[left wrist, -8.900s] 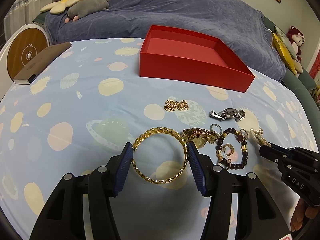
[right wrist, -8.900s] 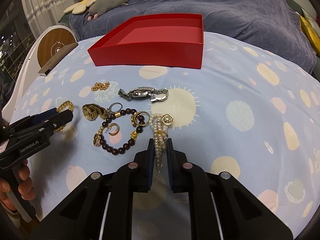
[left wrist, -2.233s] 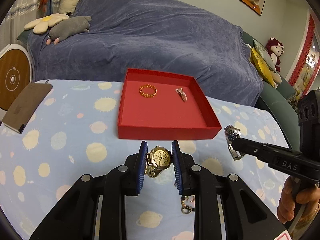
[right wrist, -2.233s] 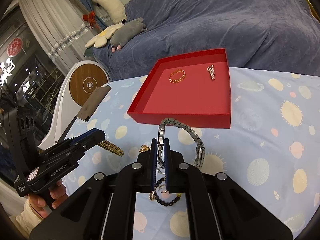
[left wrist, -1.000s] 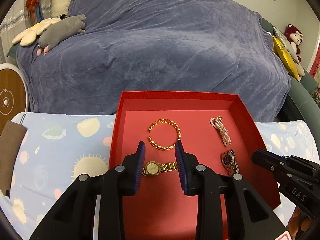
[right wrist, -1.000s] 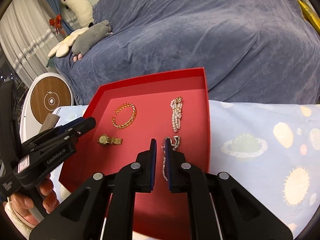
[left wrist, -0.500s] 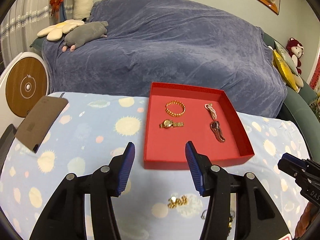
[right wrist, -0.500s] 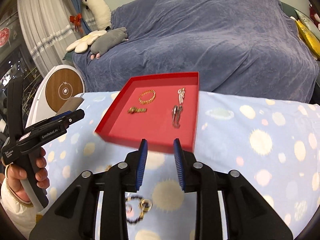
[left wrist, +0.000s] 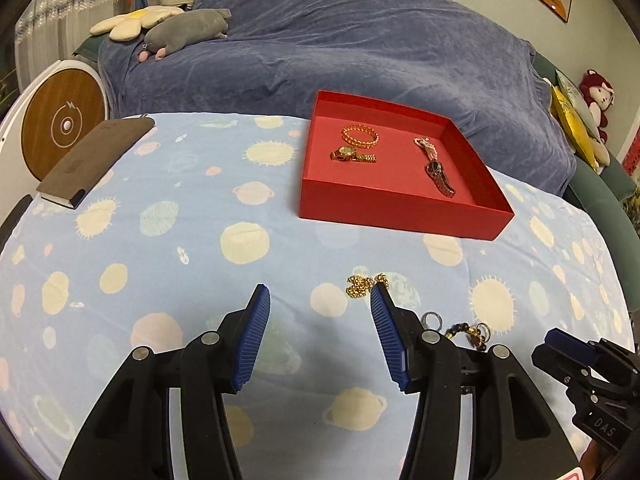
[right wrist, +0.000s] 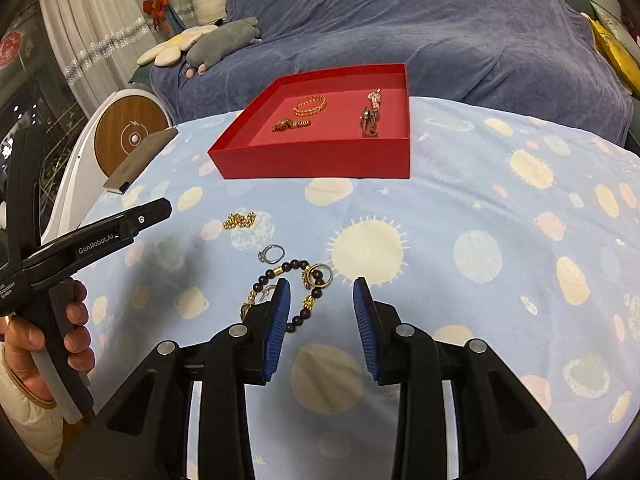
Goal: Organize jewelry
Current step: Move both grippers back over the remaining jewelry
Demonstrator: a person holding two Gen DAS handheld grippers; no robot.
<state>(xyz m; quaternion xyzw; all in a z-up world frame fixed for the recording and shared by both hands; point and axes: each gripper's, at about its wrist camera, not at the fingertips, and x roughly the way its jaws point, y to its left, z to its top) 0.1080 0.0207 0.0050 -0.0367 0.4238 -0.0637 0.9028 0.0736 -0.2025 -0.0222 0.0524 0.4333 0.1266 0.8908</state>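
Observation:
A red tray point(left wrist: 400, 210) point(right wrist: 312, 160) at the table's far side holds a gold bracelet point(left wrist: 360, 136), a gold watch point(left wrist: 352, 155), a pearl piece point(left wrist: 426, 145) and a silver watch point(left wrist: 440, 178). On the cloth lie gold earrings point(left wrist: 362, 283) point(right wrist: 239, 220), a silver ring point(right wrist: 273, 254), a gold ring point(right wrist: 320, 274) and a dark bead bracelet point(right wrist: 296, 296). My left gripper point(left wrist: 318, 336) is open and empty, its right finger beside the earrings. My right gripper point(right wrist: 320, 320) is open and empty over the bead bracelet.
A brown notebook point(left wrist: 94, 156) lies at the table's far left. A round white and wood device point(left wrist: 60, 124) stands beyond the left edge. A blue-covered sofa point(left wrist: 360, 40) with plush toys runs behind the table. The blue patterned cloth point(left wrist: 160, 240) covers the table.
Both grippers have pulled back from the tray and come down toward the loose jewelry near the front. Both have opened wider. The tray's contents are unchanged.

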